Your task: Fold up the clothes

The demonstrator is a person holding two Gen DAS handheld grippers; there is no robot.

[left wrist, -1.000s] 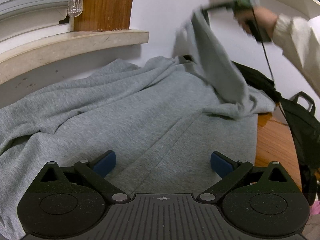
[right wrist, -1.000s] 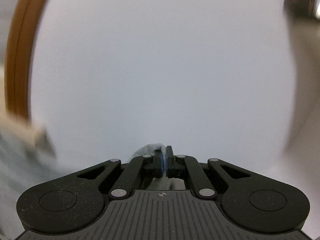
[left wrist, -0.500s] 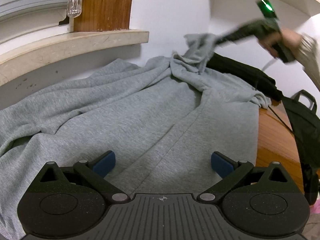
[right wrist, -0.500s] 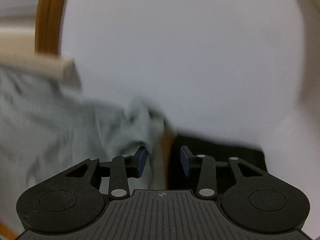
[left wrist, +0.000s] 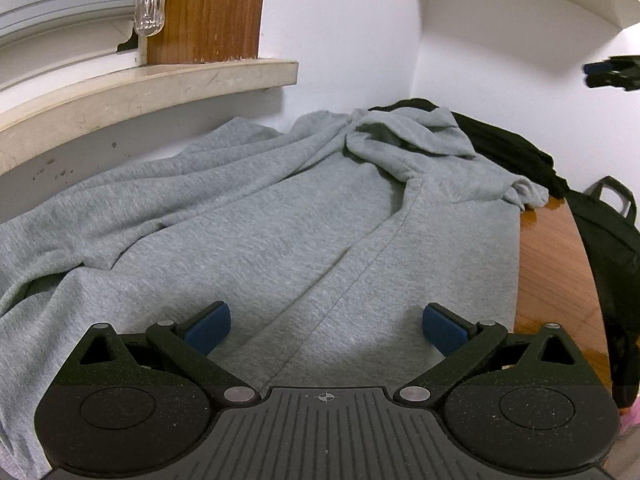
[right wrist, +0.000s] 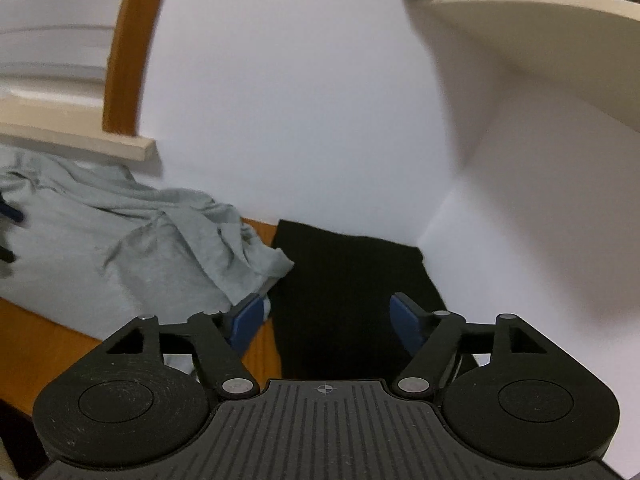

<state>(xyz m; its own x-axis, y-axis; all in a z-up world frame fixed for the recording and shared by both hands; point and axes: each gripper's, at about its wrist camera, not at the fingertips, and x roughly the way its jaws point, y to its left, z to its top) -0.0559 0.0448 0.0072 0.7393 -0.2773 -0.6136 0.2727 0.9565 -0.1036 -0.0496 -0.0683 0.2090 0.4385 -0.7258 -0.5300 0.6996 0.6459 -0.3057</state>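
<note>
Each camera sits just behind its own fingers and looks forward and down along them, the left close over the grey garment [left wrist: 280,220] and the right toward the corner wall, both sharing its bunched end and the black cloth [right wrist: 348,280].

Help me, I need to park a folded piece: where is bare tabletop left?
Only a wooden strip shows bare, between the grey hoodie and the black bag. Another sliver lies between the hoodie's edge and the black garment. Elsewhere, cloth covers the surface.
</note>
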